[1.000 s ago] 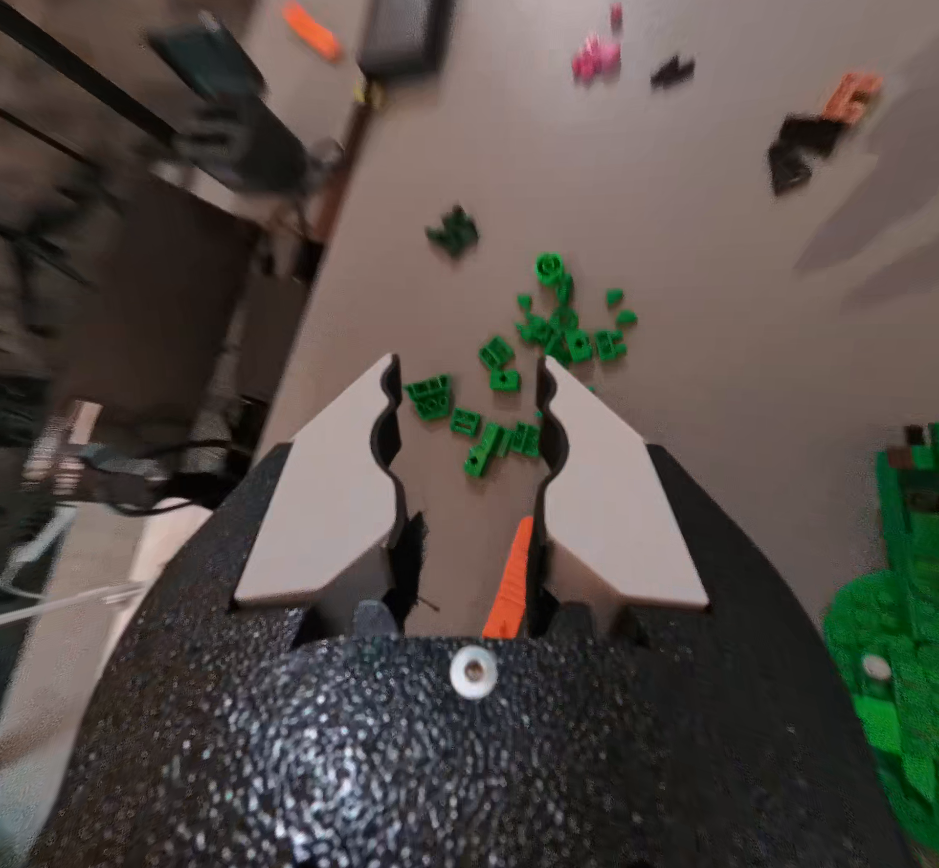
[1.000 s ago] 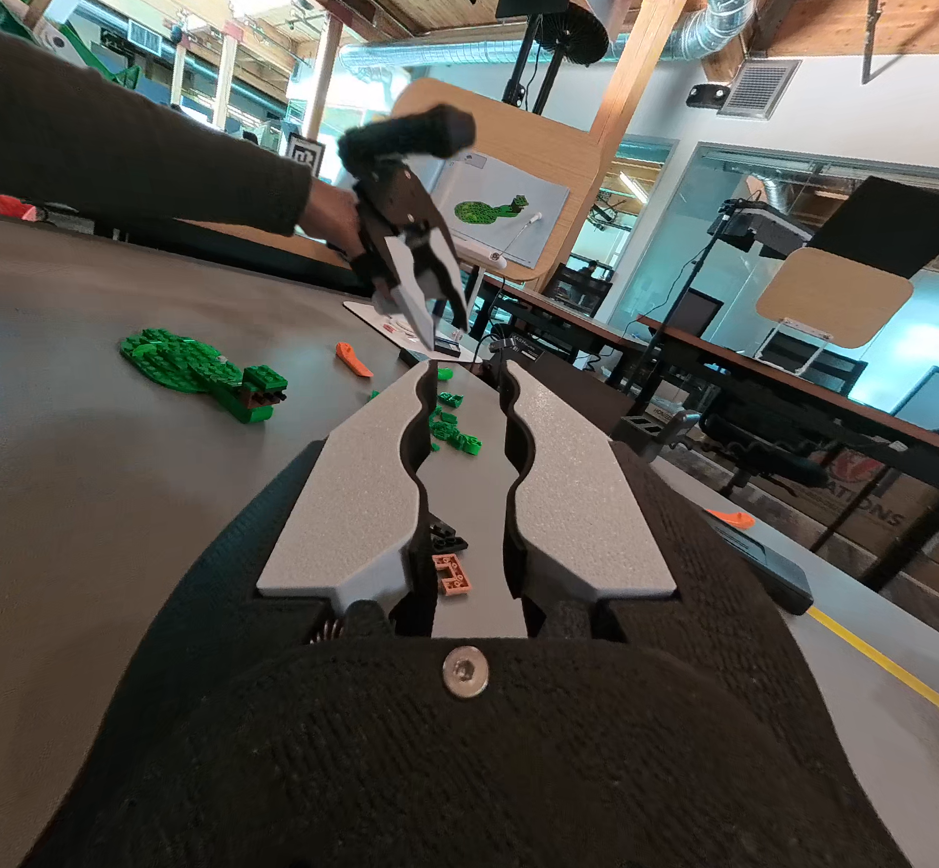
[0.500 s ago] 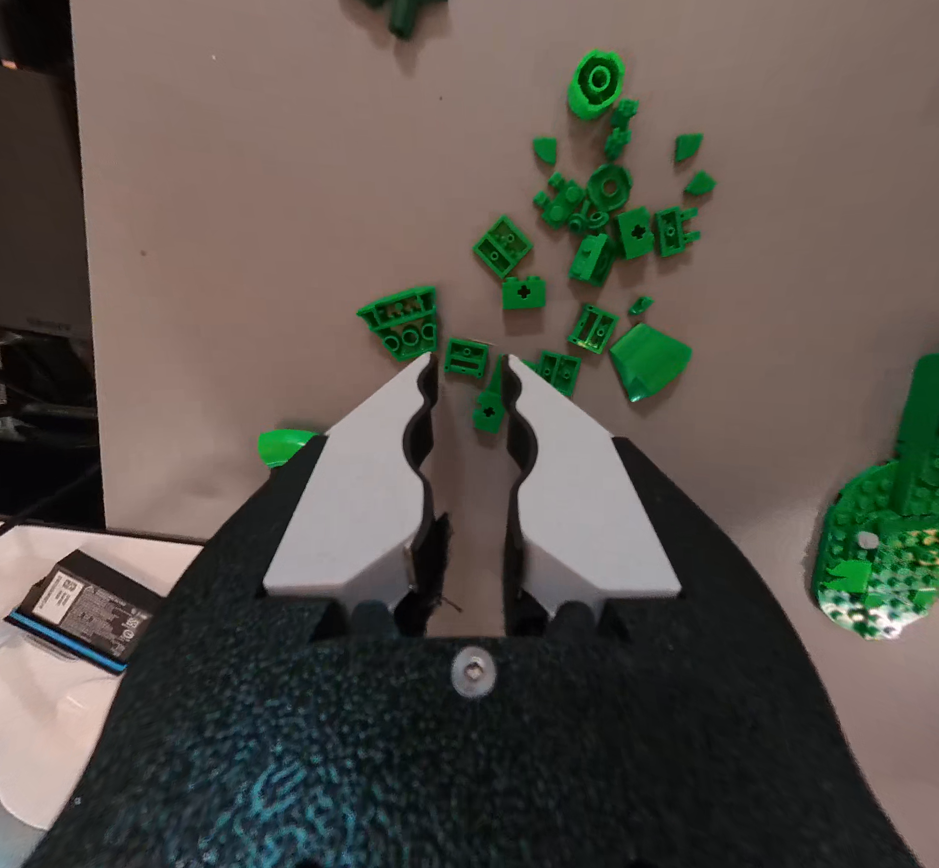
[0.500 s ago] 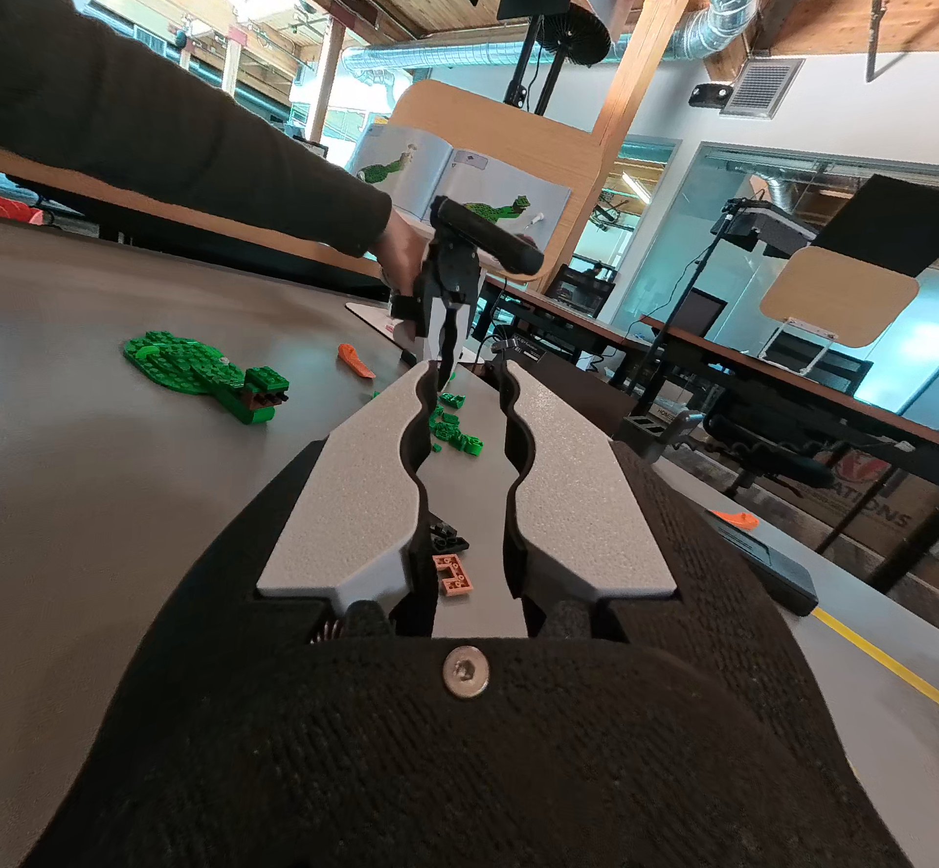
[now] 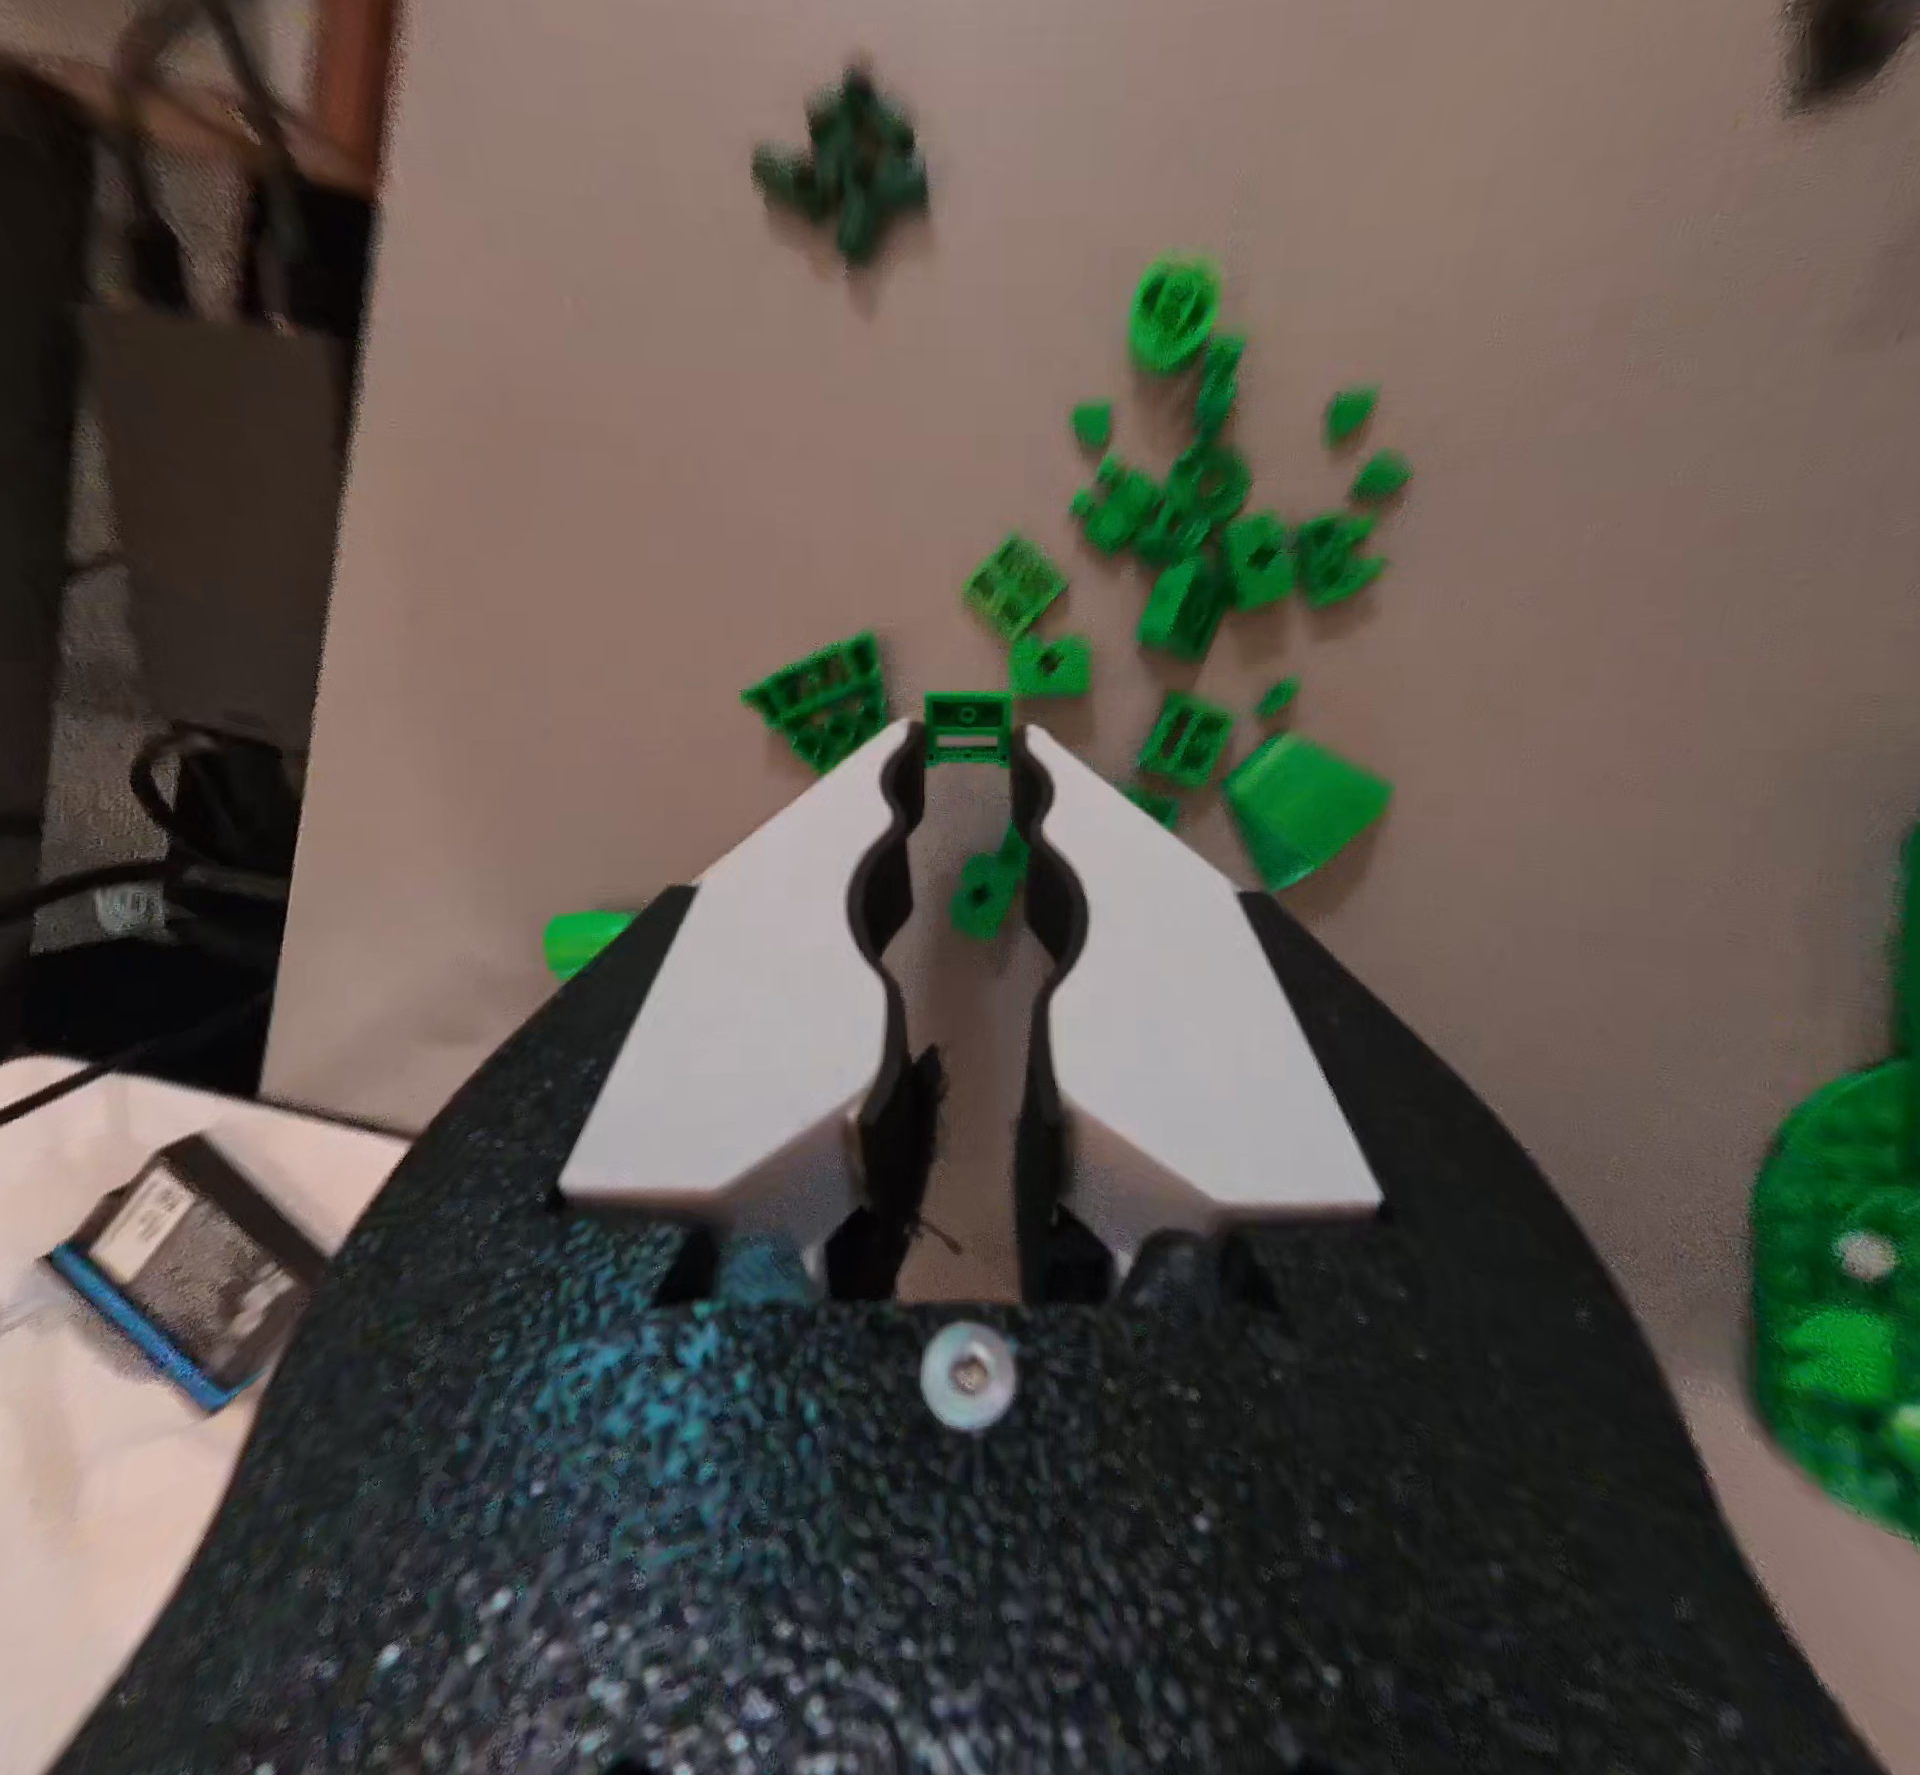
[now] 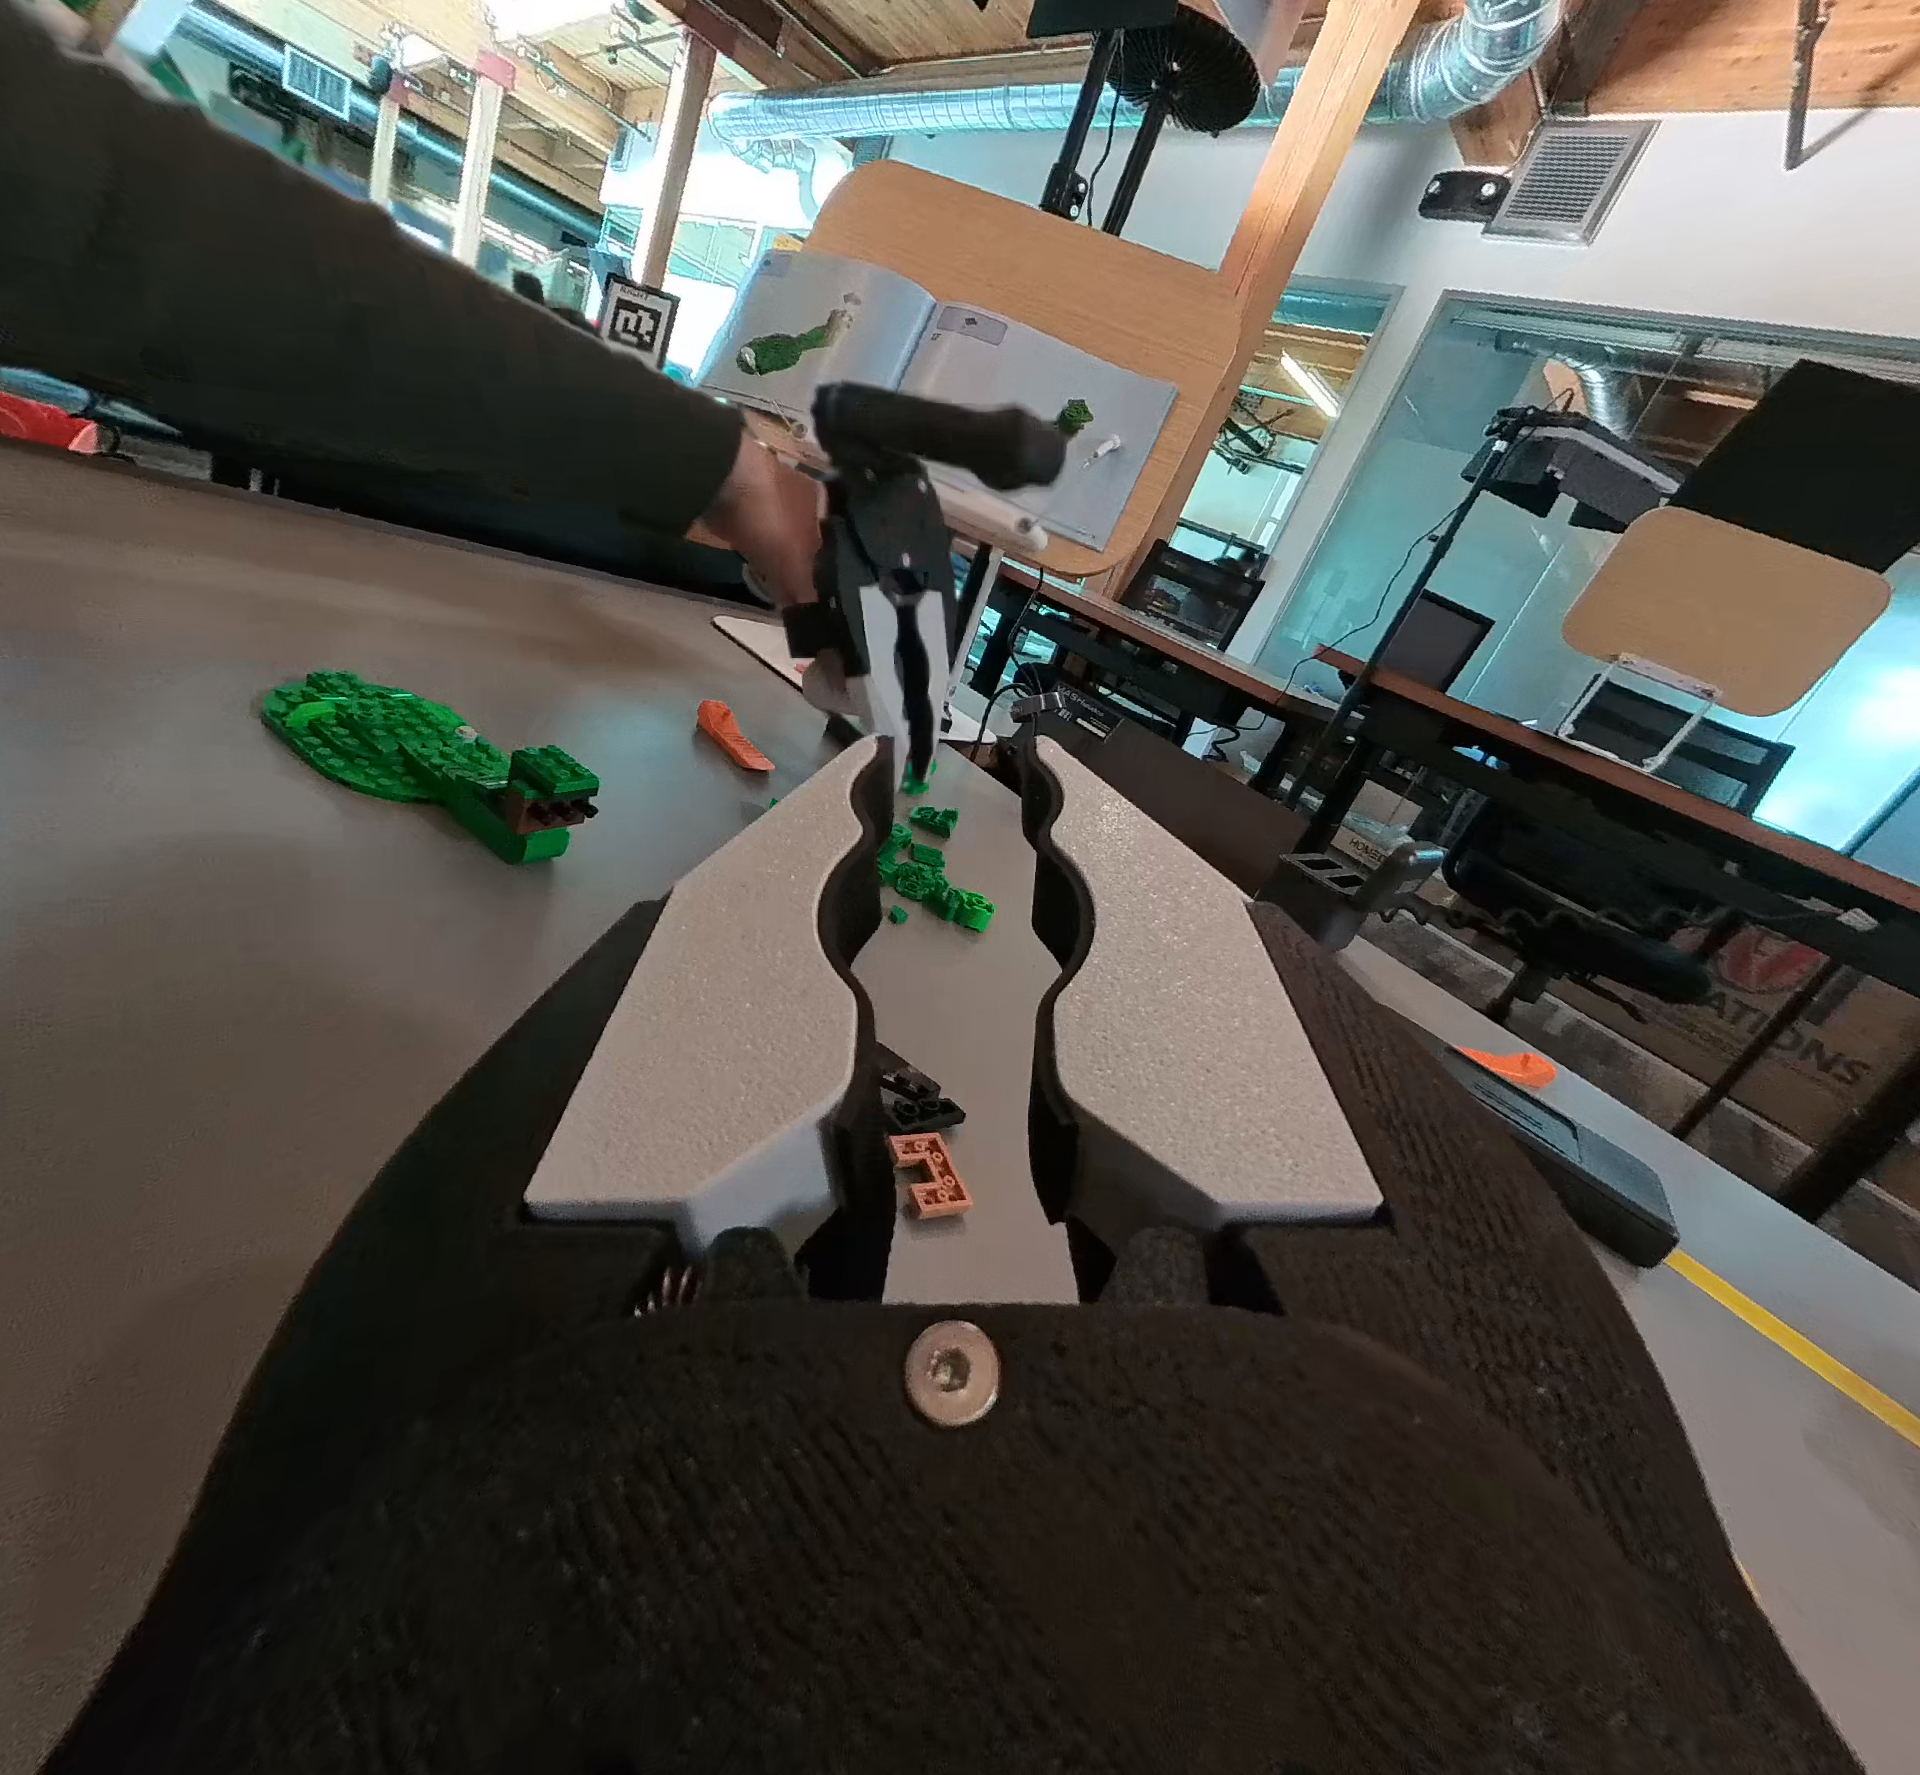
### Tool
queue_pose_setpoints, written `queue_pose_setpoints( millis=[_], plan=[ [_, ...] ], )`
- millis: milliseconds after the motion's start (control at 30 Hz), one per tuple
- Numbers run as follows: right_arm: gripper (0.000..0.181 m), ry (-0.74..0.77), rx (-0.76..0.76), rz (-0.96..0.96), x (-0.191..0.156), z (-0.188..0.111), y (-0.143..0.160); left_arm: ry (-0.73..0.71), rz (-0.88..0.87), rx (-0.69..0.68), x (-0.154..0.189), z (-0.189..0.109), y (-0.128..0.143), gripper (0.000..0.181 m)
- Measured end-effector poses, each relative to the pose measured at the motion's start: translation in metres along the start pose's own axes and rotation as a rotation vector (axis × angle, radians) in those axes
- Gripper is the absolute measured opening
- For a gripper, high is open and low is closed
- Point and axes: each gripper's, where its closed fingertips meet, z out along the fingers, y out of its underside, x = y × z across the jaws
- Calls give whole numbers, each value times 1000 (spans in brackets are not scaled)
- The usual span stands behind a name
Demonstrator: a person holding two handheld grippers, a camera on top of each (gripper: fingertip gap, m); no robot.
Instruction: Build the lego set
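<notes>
My left gripper (image 5: 966, 740) is shut on a small green brick (image 5: 967, 715), held at its fingertips above the grey table (image 5: 623, 375). Below it lies a scatter of loose green pieces (image 5: 1195, 530), with a green wedge (image 5: 1304, 806) to the right. The partly built green model (image 5: 1839, 1310) sits at the right edge. In the right wrist view the left gripper (image 6: 912, 754) points down over the green pieces (image 6: 930, 878), and the model (image 6: 416, 749) lies to the left. My right gripper (image 6: 958, 751) is open and empty, low over the table.
Dark green pieces (image 5: 847, 167) lie farther back. Black pieces (image 6: 920, 1097) and an orange plate (image 6: 930, 1175) lie under my right fingers. An orange separator (image 6: 732, 736), a black box (image 6: 1558, 1154) and an open instruction booklet (image 6: 935, 395) are nearby. The table edge (image 5: 343, 582) runs along the left.
My left gripper dropped onto the green pieces, closed on a small green brick and now holds it off the table while moving. The right gripper has stayed still.
</notes>
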Motion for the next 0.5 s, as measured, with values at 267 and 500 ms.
queue_pose_setpoints(
  millis=[267, 500],
  plan=[
    [24, -168, -26, -71, -38, 6, -12, 617, -353, 1101, 144, -141, -103, 13],
    [29, -386, 29, -191, -91, 20, -72, 927, -474, 1322, 214, -179, -80, 13]
  ],
)
